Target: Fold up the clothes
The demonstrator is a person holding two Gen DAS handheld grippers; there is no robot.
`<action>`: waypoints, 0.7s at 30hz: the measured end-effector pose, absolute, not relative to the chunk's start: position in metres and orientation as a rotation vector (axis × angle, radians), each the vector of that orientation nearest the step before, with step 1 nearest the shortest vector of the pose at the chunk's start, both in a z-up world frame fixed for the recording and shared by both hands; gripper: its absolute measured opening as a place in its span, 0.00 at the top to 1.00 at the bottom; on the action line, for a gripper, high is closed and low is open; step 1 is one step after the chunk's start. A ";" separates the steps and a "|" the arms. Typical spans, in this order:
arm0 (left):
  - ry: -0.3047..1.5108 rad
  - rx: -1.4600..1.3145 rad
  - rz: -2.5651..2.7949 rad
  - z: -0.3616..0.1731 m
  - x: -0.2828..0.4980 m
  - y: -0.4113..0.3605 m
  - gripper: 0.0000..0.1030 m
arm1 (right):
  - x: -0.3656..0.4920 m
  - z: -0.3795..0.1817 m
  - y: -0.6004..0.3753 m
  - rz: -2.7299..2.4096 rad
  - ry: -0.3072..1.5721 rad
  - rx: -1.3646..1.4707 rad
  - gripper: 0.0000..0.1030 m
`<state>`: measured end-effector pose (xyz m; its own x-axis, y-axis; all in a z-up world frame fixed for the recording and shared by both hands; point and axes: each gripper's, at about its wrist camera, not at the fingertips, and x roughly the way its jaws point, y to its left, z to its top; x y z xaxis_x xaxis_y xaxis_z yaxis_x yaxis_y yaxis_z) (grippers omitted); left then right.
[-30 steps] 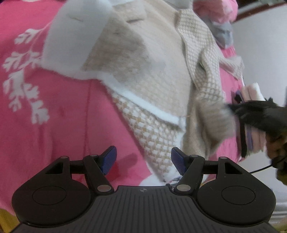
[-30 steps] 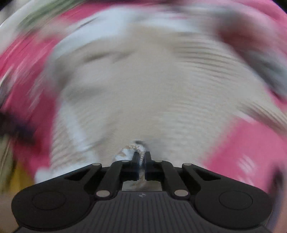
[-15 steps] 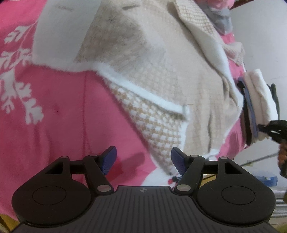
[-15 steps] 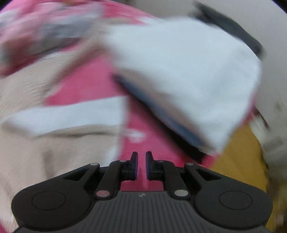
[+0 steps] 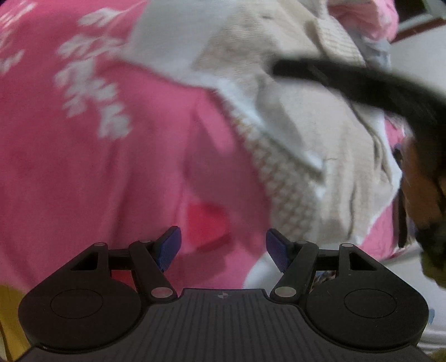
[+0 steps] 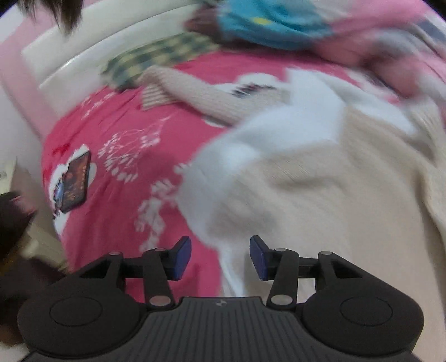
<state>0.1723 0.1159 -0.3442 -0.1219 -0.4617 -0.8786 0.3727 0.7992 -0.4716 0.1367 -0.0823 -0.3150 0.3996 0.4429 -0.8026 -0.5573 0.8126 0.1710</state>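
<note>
The beige sweater (image 6: 320, 178) with white trim lies spread and rumpled on the pink bedspread (image 6: 117, 211). The right gripper (image 6: 220, 257) hovers over the sweater's white edge, fingers apart, gripping nothing. The left gripper (image 5: 223, 250) is likewise spread, empty, over bare bedspread just beside the sweater's checked hem. A phone (image 6: 75, 181) lies well apart on the bedspread.

A bedroom in a home: a bed covered by a pink sheet (image 6: 117, 200) printed with white sprigs fills both views, a white headboard (image 6: 92, 53) runs across the upper left, loose clothes (image 6: 273, 25) lie heaped at the top, and a phone (image 6: 75, 181) rests at the left.
</note>
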 end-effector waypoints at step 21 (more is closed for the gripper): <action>1.466 -0.255 -0.529 -0.332 0.185 0.202 0.35 | 0.223 -0.332 -0.010 0.556 1.214 -0.643 0.76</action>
